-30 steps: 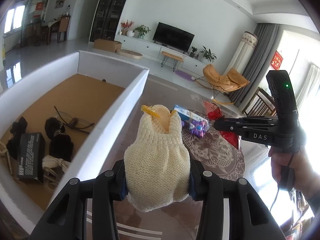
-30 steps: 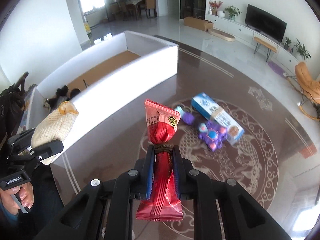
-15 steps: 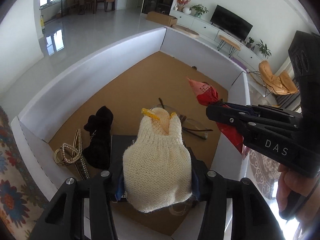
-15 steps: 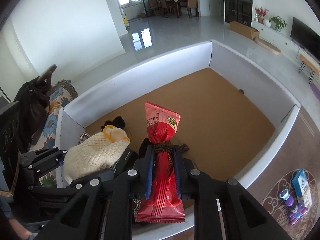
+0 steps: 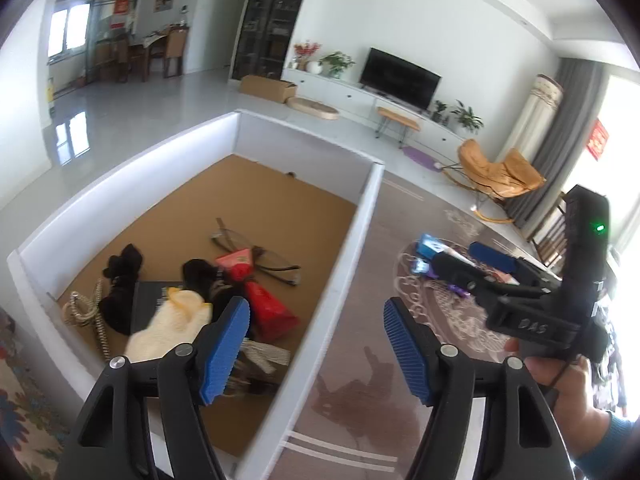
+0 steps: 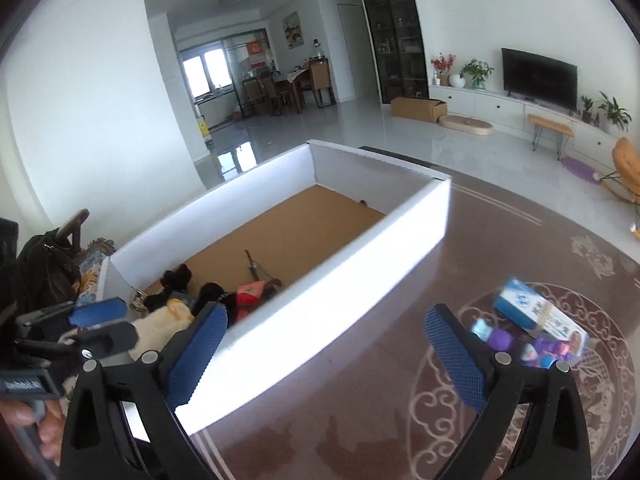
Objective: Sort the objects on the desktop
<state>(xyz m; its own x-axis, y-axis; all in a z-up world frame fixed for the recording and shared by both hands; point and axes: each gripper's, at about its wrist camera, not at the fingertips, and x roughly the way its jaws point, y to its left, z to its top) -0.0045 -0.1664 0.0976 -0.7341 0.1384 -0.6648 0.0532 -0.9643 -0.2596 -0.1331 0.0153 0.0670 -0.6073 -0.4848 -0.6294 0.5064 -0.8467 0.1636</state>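
A white-walled box (image 5: 340, 264) with a brown floor stands on the dark table. In it lie a cream knitted glove (image 5: 168, 328), a red snack packet (image 5: 260, 304), glasses (image 5: 256, 252), black items and a cord. My left gripper (image 5: 316, 344) is open and empty above the box's right wall. My right gripper (image 6: 324, 352) is open and empty over the table beside the box (image 6: 320, 296). A blue-white carton (image 6: 536, 316) and a purple toy (image 6: 520, 344) lie on the table to the right.
The right gripper's body and hand (image 5: 560, 304) are at the right in the left wrist view. The left gripper (image 6: 80, 332) shows at the left in the right wrist view. A black bag (image 6: 44, 272) sits left of the box.
Both grippers opened and dropped their loads: the glove and the red packet now lie in the box. Both grippers have pulled back toward the table side.
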